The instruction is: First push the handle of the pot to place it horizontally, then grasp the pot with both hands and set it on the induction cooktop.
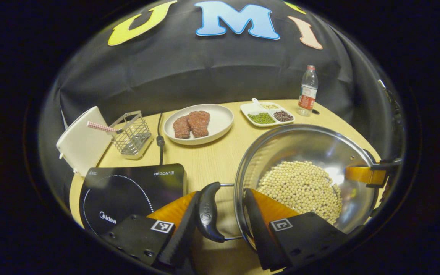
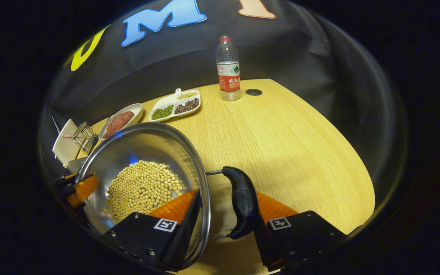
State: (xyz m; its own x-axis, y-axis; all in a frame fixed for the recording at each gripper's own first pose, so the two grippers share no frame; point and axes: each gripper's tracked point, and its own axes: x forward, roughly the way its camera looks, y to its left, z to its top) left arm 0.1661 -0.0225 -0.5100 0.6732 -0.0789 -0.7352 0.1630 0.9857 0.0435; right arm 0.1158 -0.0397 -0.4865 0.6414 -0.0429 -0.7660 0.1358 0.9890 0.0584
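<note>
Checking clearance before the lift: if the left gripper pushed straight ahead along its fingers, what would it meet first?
Probably the pot: its handle and rim already sit between the left gripper fingers. Beyond that lies bare table, then the plate of meat, though depth is hard to judge here.

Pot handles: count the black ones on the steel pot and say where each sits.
2. One pot handle sits on the side facing the induction cooktop, between the left tool's fingers. The other pot handle is on the opposite side, between the right tool's fingers.
</note>
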